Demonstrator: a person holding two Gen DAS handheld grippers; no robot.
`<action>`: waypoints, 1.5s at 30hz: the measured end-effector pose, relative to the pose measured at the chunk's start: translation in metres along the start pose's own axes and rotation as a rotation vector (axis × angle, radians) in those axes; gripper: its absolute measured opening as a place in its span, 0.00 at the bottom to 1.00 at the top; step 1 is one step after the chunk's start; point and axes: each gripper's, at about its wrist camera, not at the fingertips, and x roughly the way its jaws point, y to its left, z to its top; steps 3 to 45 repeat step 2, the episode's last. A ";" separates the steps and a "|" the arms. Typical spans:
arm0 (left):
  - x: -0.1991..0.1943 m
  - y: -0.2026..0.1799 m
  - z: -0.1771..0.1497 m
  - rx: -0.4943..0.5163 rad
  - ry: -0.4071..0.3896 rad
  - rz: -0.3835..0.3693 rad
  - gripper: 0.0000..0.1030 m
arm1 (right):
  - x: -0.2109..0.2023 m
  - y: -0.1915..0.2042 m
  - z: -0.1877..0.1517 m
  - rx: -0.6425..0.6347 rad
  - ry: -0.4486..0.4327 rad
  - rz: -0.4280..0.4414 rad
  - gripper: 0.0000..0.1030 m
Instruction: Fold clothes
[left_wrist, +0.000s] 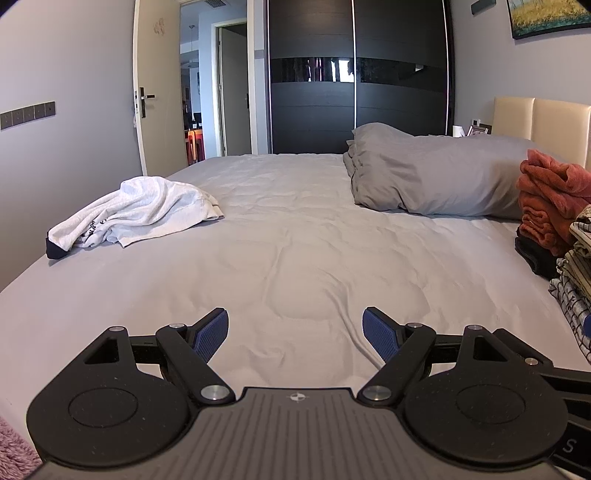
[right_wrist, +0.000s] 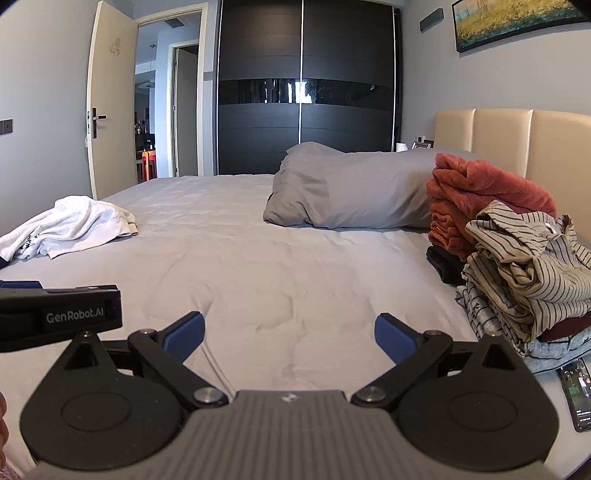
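Broadly, grey-sheeted bed fills both views, wrinkled, bare in the middle. Grey pillow lies toward the beige headboard. Pile of clothes sits at the bed's right side: rust fleece on top at the back, striped shirts in front, dark garment beneath. Crumpled white garment lies alone at the far left edge, well apart from the pile. Left gripper hangs over the sheet, jaws spread, nothing between them. Right gripper likewise spread and empty. Phone lies beside the pile, screen lit.
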 end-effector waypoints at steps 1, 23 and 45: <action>0.000 0.002 0.000 -0.001 0.001 -0.001 0.78 | 0.000 0.000 0.000 -0.001 -0.001 0.000 0.97; 0.001 0.002 0.000 0.001 -0.001 0.001 0.78 | 0.000 0.000 0.000 -0.002 -0.003 0.000 0.97; 0.001 0.002 0.000 0.001 -0.001 0.001 0.78 | 0.000 0.000 0.000 -0.002 -0.003 0.000 0.97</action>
